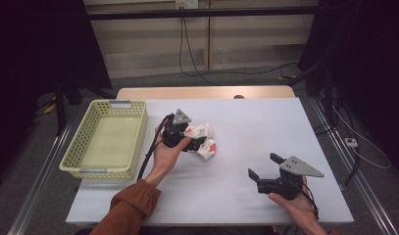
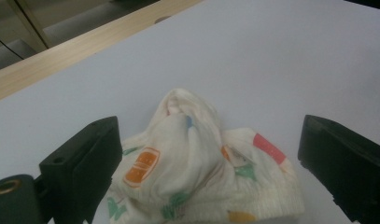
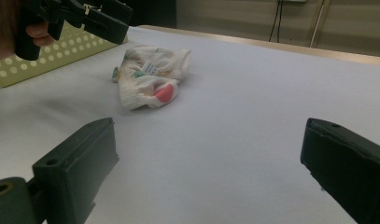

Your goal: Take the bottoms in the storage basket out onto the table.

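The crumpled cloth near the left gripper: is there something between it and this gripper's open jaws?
Nothing visible stands between them. In the left gripper view the cloth lies on the bare white table between the two open jaws of the left gripper. The yellow basket sits off to the side.
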The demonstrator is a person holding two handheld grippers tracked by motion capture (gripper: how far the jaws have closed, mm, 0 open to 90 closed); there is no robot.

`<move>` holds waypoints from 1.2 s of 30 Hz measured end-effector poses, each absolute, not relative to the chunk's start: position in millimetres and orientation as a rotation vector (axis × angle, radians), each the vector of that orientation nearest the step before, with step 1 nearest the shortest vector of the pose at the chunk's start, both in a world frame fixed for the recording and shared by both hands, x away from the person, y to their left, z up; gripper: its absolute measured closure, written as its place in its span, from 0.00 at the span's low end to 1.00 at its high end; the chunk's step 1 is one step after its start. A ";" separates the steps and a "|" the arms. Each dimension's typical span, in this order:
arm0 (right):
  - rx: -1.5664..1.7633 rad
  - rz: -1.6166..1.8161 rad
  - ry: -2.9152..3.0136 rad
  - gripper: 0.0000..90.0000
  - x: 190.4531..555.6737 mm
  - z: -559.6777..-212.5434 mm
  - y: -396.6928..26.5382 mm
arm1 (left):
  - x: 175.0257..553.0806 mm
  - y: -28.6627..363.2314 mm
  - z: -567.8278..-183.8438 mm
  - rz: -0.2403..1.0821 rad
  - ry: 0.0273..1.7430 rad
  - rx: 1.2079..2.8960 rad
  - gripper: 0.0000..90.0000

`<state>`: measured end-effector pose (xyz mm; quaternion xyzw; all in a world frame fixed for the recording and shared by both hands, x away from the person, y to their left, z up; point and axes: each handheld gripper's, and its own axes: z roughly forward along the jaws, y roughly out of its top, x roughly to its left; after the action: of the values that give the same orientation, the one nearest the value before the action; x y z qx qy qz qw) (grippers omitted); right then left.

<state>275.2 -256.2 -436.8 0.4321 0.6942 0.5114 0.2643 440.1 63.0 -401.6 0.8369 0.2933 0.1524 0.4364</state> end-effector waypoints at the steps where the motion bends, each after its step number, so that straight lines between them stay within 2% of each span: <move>1: 1.170 1.384 1.875 0.04 275.2 -436.7 -256.1 | 439.9 63.4 -400.9 0.383 0.731 2.084 0.07; 29: 1.169 1.382 1.881 0.04 275.6 -436.7 -255.3 | 419.3 91.5 -386.9 0.405 0.763 2.055 0.07; 36: 1.167 1.380 1.882 0.04 275.7 -436.7 -255.2 | 410.9 96.0 -383.9 0.446 0.740 2.072 0.07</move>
<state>275.7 -255.2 -436.7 0.4314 0.6960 0.5102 0.2631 410.9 96.0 -383.9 0.8318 0.2970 0.1790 0.4334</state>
